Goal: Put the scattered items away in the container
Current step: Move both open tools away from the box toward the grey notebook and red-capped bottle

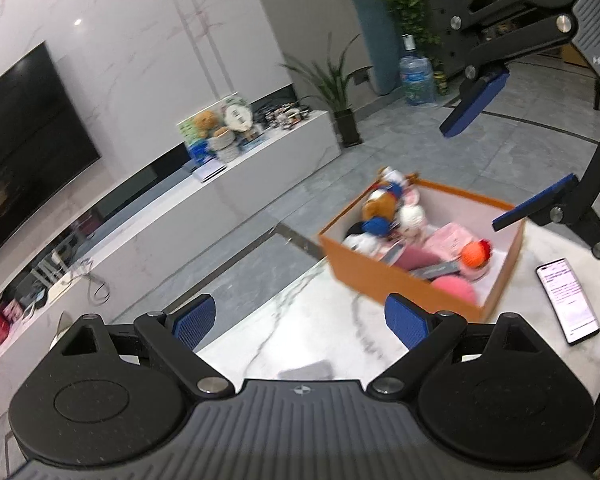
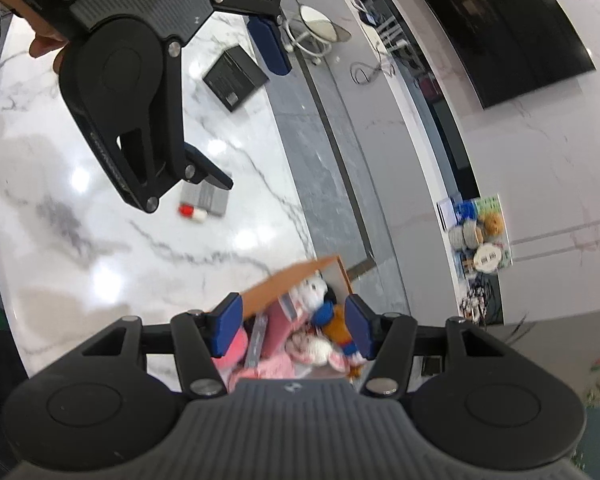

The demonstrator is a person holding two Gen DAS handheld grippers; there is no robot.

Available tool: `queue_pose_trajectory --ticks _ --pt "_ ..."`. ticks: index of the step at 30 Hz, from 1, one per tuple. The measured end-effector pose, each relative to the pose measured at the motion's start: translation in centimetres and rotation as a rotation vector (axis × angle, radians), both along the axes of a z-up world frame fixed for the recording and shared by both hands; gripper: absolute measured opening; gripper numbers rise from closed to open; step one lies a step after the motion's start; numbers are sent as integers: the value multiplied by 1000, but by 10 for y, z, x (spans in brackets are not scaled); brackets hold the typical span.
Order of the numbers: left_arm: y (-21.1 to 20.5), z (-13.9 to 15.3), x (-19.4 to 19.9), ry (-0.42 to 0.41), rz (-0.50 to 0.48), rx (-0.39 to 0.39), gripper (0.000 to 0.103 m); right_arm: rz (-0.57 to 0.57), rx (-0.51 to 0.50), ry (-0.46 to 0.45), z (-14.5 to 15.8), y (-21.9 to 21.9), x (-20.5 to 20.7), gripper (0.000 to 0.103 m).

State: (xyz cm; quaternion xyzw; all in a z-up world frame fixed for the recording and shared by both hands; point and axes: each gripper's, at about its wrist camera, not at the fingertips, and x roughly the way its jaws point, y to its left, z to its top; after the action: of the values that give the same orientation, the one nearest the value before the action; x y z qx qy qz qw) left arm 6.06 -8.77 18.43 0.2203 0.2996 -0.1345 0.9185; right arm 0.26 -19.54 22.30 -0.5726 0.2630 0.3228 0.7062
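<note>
An orange cardboard box stands on the white marble table, filled with plush toys, pink items and an orange ball. My left gripper is open and empty, short of the box. My right gripper is open and empty, held above the box; it also shows in the left wrist view. On the table lie a grey packet with a red-and-white item and a black box, both under or near the left gripper.
A phone lies on the table right of the box. Beyond the table edge are the grey floor, a white TV bench with clutter, a wall TV, a potted plant and a water bottle.
</note>
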Motion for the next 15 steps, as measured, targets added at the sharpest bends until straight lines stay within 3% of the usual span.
queue_pose_trajectory --ticks 7,15 --pt "55 -11 0 26 82 -26 103 61 2 30 -14 48 9 60" --pt "94 -41 12 87 131 -63 103 105 -15 91 -51 87 24 60"
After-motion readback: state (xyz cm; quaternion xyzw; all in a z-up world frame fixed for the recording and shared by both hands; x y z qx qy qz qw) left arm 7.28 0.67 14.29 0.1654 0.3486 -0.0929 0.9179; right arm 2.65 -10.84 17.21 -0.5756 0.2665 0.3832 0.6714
